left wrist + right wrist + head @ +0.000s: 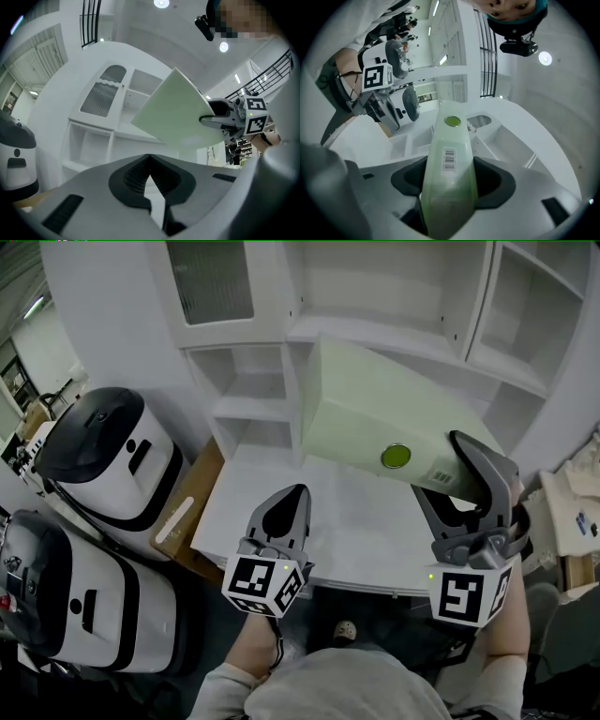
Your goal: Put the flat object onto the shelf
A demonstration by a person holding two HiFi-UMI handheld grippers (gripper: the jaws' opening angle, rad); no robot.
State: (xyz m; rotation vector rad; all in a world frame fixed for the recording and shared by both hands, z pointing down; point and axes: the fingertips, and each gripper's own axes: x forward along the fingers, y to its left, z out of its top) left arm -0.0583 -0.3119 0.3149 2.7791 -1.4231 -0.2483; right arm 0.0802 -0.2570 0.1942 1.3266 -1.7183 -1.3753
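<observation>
Pale-green flat object [366, 413] pinched in right gripper [437, 465] — left gripper [292, 495] jaws together, empty.

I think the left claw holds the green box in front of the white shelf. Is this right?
Not the left: the right claw holds the green box in front of the white shelf, as the right gripper view shows.
</observation>
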